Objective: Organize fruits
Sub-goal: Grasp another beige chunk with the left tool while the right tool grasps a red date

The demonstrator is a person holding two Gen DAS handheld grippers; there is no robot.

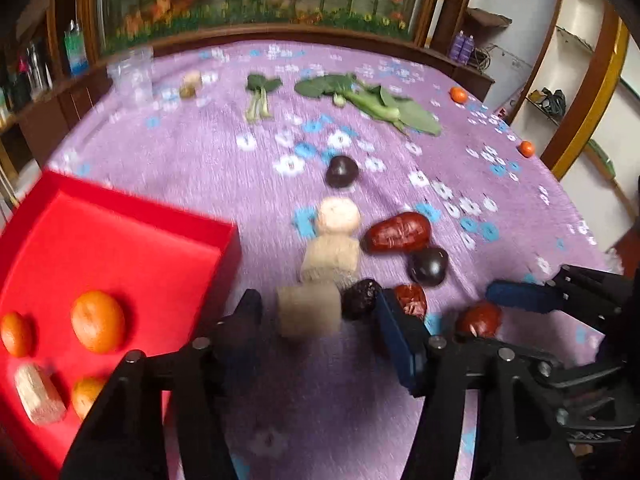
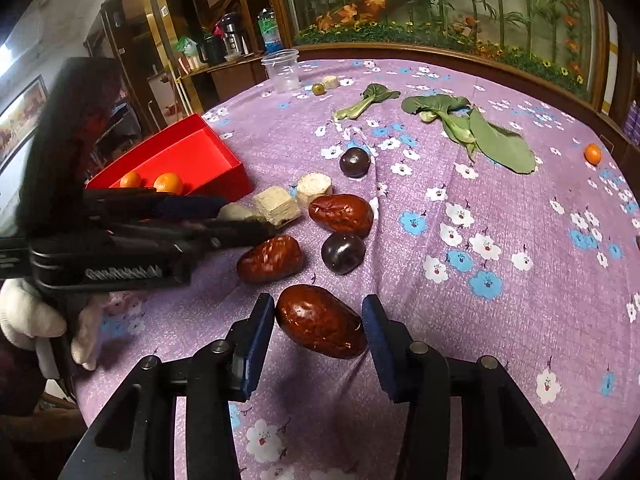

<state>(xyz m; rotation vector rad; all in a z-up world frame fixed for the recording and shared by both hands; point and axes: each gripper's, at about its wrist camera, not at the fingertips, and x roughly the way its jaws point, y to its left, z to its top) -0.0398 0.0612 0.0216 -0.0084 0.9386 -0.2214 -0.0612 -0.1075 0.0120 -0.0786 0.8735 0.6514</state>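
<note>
The right gripper (image 2: 318,330) stands over a large red date (image 2: 321,321) on the purple flowered cloth (image 2: 500,208), its blue pads straddling the fruit: the left pad sits against or just beside the date's end, while a gap shows at the right pad, so the fruit is bracketed, not yet clamped. The left gripper (image 1: 316,312) has its fingers half spread around a pale cut cylinder (image 1: 309,309), with a dark shrivelled fruit (image 1: 362,298) just beside the right finger; whether the pads press the cylinder cannot be told, as that view is blurred. The red box (image 1: 132,240), to the left, already holds small oranges (image 1: 98,321) and one pale piece (image 1: 39,399). In the inspector's judgement, the step in hand is a double pick for transfer to the box. To do it well, the right gripper should centre on the date's narrower width and close gently, since the glossy skin may slip or the fruit swivel. The left should keep its right finger clear of the dark fruit, so only the cylinder lifts. Two dark plums (image 2: 343,253) and further dates (image 2: 341,215) lie near and should stay undisturbed.
</note>
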